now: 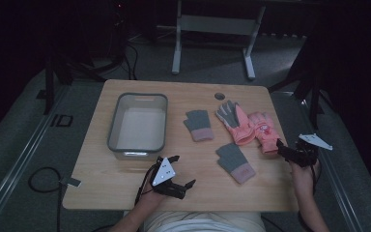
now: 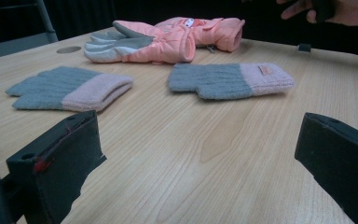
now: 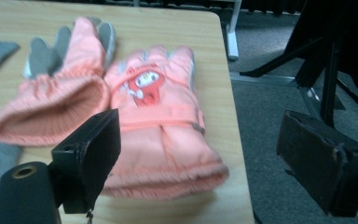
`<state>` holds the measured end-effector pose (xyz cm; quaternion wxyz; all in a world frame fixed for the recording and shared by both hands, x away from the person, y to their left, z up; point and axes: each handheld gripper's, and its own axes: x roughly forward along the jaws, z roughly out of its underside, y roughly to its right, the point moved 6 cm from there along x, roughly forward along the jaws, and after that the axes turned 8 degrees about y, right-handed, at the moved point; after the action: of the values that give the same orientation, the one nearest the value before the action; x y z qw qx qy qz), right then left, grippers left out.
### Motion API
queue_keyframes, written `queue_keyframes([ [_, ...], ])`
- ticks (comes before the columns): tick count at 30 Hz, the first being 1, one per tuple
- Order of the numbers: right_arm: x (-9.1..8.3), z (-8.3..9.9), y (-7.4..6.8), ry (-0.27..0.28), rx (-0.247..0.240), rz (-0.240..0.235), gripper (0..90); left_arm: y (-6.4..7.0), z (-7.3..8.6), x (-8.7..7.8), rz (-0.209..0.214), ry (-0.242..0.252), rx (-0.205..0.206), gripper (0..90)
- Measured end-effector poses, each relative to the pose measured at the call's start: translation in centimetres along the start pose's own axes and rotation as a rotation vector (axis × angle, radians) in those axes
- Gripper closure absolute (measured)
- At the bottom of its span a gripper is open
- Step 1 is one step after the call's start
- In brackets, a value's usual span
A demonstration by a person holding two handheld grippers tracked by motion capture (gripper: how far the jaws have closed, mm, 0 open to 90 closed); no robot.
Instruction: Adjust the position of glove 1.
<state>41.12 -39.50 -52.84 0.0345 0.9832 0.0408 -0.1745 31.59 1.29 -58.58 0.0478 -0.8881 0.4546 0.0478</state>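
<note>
Two tongs gape wide, empty | right gripper [image 1: 286, 151] at cuff of pink padded ski glove [image 3: 161, 126], table's [image 1: 125, 179] right edge | likely grab: straddle cuff, close low | left gripper [image 1: 181, 182] idle near grey plastic bin [image 1: 113, 126]

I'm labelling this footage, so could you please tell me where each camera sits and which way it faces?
High view: above the person's side, looking down on the table, grey bin, both hands and both grippers.
Left gripper view: low over the tabletop, its open jaws facing two grey knit gloves and the pink gloves beyond.
Right gripper view: at the table's right edge, its open jaws facing the pink gloves.
All views share the pink gloves.
</note>
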Motion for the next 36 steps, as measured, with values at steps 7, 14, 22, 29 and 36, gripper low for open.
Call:
queue_keyframes([
  [7,-0.3,-2.8,-0.9,0.029,-0.005,-0.013,13.2,-0.1,0.0,0.0,0.004,0.001,-0.009,0.1],
  [14,-0.1,-4.7,-1.4,-0.005,0.043,-0.082,18.7,-0.1,0.0,0.0,-0.001,0.002,-0.009,0.1],
  [22,0.4,-6.9,-3.0,0.012,0.026,-0.099,10.6,-0.1,0.0,0.0,-0.005,0.001,-0.007,0.1],
  [29,1.1,-8.0,-5.3,0.035,0.031,-0.165,10.6,-0.1,0.0,0.0,-0.003,0.002,-0.009,0.0],
  [36,1.7,-9.1,-7.7,0.06,-0.015,-0.226,15.3,-0.1,0.0,0.0,-0.005,0.002,-0.011,0.1],
])
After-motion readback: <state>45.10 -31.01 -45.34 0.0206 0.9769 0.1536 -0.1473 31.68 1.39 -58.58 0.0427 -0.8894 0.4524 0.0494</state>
